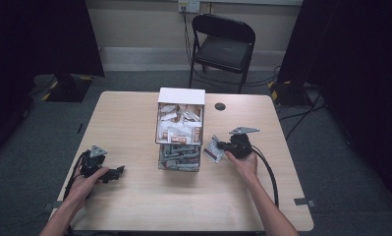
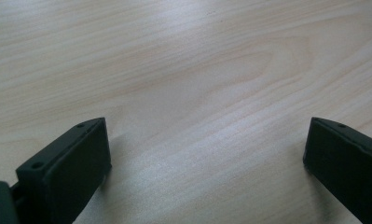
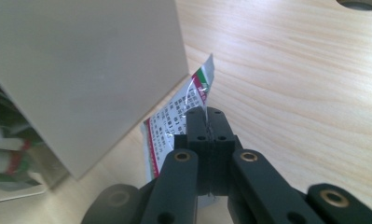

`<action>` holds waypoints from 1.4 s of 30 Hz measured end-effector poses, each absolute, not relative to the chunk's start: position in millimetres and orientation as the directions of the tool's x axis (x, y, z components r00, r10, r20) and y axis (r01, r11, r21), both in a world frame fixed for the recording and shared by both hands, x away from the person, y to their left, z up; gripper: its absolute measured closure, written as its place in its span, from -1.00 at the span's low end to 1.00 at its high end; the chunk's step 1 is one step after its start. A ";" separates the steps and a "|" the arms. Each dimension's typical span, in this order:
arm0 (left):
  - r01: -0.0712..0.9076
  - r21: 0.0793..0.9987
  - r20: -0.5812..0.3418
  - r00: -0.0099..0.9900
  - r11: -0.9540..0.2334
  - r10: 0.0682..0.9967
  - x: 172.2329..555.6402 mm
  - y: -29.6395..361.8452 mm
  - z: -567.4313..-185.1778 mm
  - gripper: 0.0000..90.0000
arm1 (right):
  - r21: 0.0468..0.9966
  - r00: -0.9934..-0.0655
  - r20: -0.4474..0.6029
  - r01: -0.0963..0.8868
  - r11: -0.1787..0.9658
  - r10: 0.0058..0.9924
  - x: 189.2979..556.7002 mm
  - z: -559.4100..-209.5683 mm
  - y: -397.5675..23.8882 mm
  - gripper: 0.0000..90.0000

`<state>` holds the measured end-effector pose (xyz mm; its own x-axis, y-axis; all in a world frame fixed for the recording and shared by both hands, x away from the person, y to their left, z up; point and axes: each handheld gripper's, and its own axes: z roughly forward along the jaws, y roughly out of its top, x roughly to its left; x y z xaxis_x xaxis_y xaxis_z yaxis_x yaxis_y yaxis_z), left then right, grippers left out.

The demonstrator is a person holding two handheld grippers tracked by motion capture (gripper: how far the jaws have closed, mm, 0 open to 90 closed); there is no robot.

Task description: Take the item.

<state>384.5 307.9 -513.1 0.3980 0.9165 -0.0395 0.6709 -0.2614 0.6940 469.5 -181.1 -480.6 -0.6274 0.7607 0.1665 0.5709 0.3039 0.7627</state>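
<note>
My right gripper point(image 1: 224, 146) point(image 3: 207, 122) is shut on a small silvery sachet point(image 1: 213, 149) point(image 3: 174, 122) with red, green and printed text. It hangs just right of a two-tier box. The upper white cardboard tier point(image 1: 180, 118) point(image 3: 81, 70) holds several white and brown sachets. Below it a clear tier point(image 1: 179, 157) holds several grey ones. My left gripper point(image 1: 116, 172) point(image 2: 207, 154) lies low over the bare wooden table point(image 2: 197, 70) at the front left. Its jaws stand wide open with nothing between them.
A round cable hole point(image 1: 220, 106) point(image 3: 361, 3) sits in the table behind the right gripper. A black folding chair point(image 1: 223, 44) stands beyond the far edge. Black cables trail from both grippers toward the front edge.
</note>
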 end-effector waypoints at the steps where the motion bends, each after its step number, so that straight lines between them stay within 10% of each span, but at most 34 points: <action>1: 0.671 0.694 -0.039 0.398 -0.262 0.917 384.5 307.9 -513.1 -1.00 | 0.760 -0.625 0.169 0.575 0.303 0.762 470.3 -482.0 -181.6 1.00; 42: 0.671 0.694 -0.039 0.398 -0.262 0.916 384.4 308.0 -513.1 -1.00 | 0.743 -0.542 0.170 0.619 0.254 0.823 480.3 -506.2 -193.3 0.59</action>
<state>384.4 308.0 -513.1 0.3983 0.9165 -0.0385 0.6709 -0.2624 0.6936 480.3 -193.3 -506.2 -0.5419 0.8231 0.1700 0.6192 0.2541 0.7430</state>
